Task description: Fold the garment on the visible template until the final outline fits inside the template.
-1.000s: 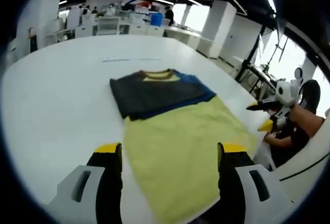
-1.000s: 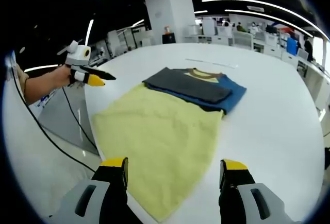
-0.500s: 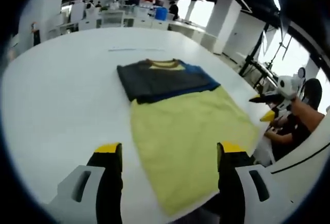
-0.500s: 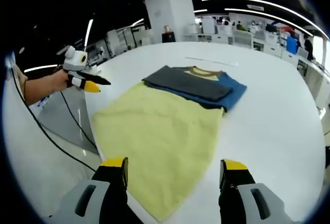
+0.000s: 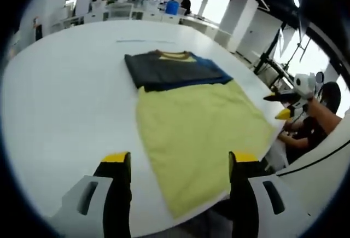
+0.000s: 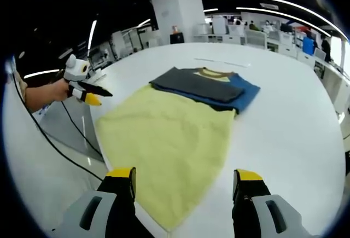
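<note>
A garment lies flat on the white table point(image 5: 65, 96). Its long yellow part point(image 5: 197, 128) reaches toward me, and its far end is folded into a dark grey and blue block point(image 5: 169, 68) with a collar showing. In the right gripper view the yellow part point(image 6: 164, 139) and the folded block point(image 6: 202, 85) look the same. My left gripper point(image 5: 180, 161) is open and empty above the yellow hem. My right gripper point(image 6: 185, 175) is open too, over the near yellow edge. Each gripper also appears in the other's view: the right one point(image 5: 287, 106), the left one point(image 6: 90, 91).
A thin pale strip point(image 5: 145, 41) lies on the table beyond the garment. The yellow hem reaches the table's edge point(image 5: 262, 156). A black cable point(image 6: 54, 150) hangs beside the table. A person's arm point(image 5: 322, 120) holds the right gripper. Desks and a white pillar point(image 6: 178, 11) stand far behind.
The left camera has moved back, so the garment sits higher and more of the hem shows. In the right gripper view the left gripper has sunk a little. The garment itself has not moved.
</note>
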